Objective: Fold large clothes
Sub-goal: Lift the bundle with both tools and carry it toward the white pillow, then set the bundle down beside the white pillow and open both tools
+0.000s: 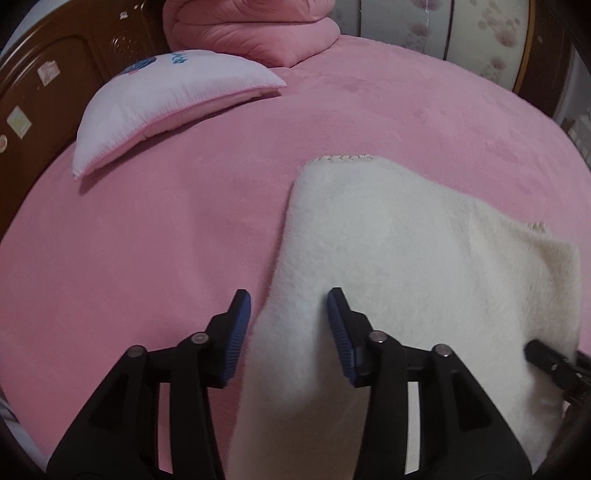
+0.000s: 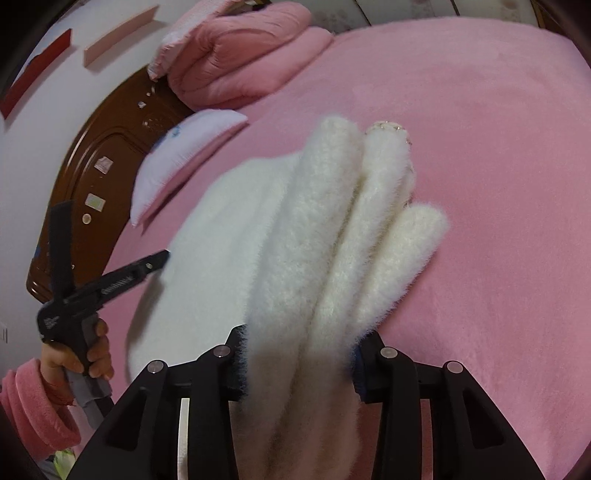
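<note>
A white fleecy garment [image 1: 406, 251] lies on the pink bed [image 1: 147, 240], with a stitched hem at its far edge. My left gripper [image 1: 288, 306] straddles the garment's left edge. Its jaws stand apart and the left pad is clear of the cloth, so it is open. From the right wrist view the left gripper [image 2: 114, 229] shows spread fingers beside the garment [image 2: 229, 236]. My right gripper [image 2: 299, 343] is shut on several bunched thick folds of the garment. One right finger [image 1: 546, 358] shows at the cloth's right edge.
A pale pink pillow [image 1: 166, 96] [image 2: 177, 166] lies at the head of the bed. Behind it sits a folded pink quilt [image 1: 258, 29] [image 2: 240, 62] against the brown wooden headboard [image 1: 55, 92] [image 2: 103, 177]. A hand [image 2: 92, 354] in a pink sleeve [image 2: 37, 413] holds the left gripper.
</note>
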The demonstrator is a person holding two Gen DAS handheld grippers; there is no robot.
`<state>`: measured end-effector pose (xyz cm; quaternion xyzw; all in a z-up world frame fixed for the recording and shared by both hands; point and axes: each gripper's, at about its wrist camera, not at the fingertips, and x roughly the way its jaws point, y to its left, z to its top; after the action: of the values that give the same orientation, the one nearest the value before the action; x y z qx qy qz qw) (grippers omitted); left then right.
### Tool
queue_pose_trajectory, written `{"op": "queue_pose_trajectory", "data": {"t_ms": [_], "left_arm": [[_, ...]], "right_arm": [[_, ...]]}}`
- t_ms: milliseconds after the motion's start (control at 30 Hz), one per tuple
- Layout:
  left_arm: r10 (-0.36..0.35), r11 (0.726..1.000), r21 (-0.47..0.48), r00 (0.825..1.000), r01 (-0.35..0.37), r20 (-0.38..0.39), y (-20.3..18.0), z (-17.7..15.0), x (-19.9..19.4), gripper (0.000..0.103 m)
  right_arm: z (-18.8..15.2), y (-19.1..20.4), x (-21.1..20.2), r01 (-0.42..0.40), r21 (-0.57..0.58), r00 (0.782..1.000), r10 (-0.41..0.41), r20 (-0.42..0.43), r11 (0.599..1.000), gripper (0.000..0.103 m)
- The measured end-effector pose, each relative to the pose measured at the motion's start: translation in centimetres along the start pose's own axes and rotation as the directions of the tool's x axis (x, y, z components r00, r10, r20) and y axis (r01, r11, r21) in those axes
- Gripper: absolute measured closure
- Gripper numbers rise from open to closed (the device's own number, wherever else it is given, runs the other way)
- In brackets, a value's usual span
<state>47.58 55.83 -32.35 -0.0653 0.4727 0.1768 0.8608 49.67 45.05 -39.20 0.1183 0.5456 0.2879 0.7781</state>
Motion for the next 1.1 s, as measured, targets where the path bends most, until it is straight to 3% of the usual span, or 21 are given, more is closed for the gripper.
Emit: {"op": "queue_pose_trajectory", "data": {"t_ms": [100, 133, 167, 200, 267, 300, 333, 367, 467, 500, 567, 633, 767, 867, 933, 1100], "left_arm": [[-0.070, 0.987, -0.145, 0.997, 0.071, 0.011, 1.5, -1.2, -0.1, 0.061], [-0.078, 0.976, -0.202, 0.997, 0.082, 0.026, 2.0, -1.9, -0.3, 0.057], [-0.063, 0.965, -0.254, 0.997, 0.071, 0.041, 2.2, -2.6, -0.4, 0.044], [-0.023, 0.945, -0.325, 0.998, 0.041, 0.059, 2.5, -3.8, -0.8, 0.031], [0.017, 0.902, -0.431, 0.997, 0.016, 0.073, 2.4, -6.1, -1.6, 0.024], [0.018, 0.862, -0.506, 0.997, 0.022, 0.072, 2.0, -7.8, -2.0, 0.024], [0.056, 0.841, -0.541, 0.995, -0.003, 0.081, 1.5, -9.1, -2.6, 0.022], [0.122, 0.836, -0.546, 0.989, -0.055, 0.087, 0.6, -10.0, -3.4, 0.019], [0.294, 0.846, -0.492, 0.949, -0.204, 0.112, -3.5, -12.7, -6.0, 0.019], [0.322, 0.850, -0.469, 0.941, -0.239, 0.103, -4.8, -13.5, -6.5, 0.018], [0.279, 0.860, -0.454, 0.959, -0.231, 0.040, -6.7, -15.3, -6.6, 0.018], [0.236, 0.859, -0.463, 0.971, -0.218, -0.019, -8.7, -17.6, -7.2, 0.018], [0.292, 0.859, -0.423, 0.955, -0.290, -0.061, -13.3, -22.1, -10.8, 0.018], [0.261, 0.885, -0.341, 0.944, -0.317, -0.202, -17.4, -26.2, -12.8, 0.018], [0.216, 0.907, -0.302, 0.939, -0.295, -0.268, -20.3, -29.4, -14.3, 0.018], [0.123, 0.961, -0.188, 0.926, -0.200, -0.357, -28.2, -35.9, -19.6, 0.018]], "right_arm": [[0.5, -1.2, 0.6, -0.016, 0.048, 1.000, 0.017, -0.016, 0.999, 0.059], [0.5, -1.3, 0.7, 0.001, 0.064, 1.000, 0.000, -0.023, 0.998, 0.050], [0.7, -1.6, 0.7, 0.025, 0.073, 0.999, -0.022, -0.030, 0.997, 0.040], [0.7, -1.8, 0.5, 0.055, 0.080, 0.998, -0.052, -0.031, 0.995, 0.036], [1.8, -1.4, 1.1, 0.066, 0.086, 0.997, -0.063, -0.038, 0.994, 0.034], [1.6, -1.5, 0.8, 0.066, 0.078, 0.997, -0.063, -0.039, 0.995, 0.034], [1.4, -1.5, 0.7, 0.068, 0.063, 0.997, -0.066, -0.036, 0.996, 0.034], [1.1, -1.8, 0.3, 0.069, 0.049, 0.997, -0.068, -0.027, 0.996, 0.034], [0.0, -2.3, -1.2, 0.059, 0.047, 0.998, -0.059, 0.000, 0.997, 0.033], [-0.4, -2.5, -1.8, 0.049, 0.059, 0.999, -0.049, 0.011, 0.997, 0.032], [-1.6, -3.1, -3.4, 0.056, 0.066, 0.998, -0.057, 0.021, 0.996, 0.030], [-3.3, -4.0, -5.0, 0.140, 0.050, 0.990, -0.140, 0.004, 0.989, 0.030], [-7.8, -8.2, -9.3, 0.220, 0.074, 0.974, -0.214, -0.073, 0.973, 0.030], [-11.6, -12.8, -14.4, 0.309, 0.139, 0.947, -0.292, -0.131, 0.941, 0.023], [-14.3, -16.1, -18.6, 0.395, 0.172, 0.916, -0.374, -0.143, 0.902, 0.019], [-21.5, -24.5, -28.9, 0.476, 0.231, 0.876, -0.435, -0.206, 0.849, 0.009]]}}
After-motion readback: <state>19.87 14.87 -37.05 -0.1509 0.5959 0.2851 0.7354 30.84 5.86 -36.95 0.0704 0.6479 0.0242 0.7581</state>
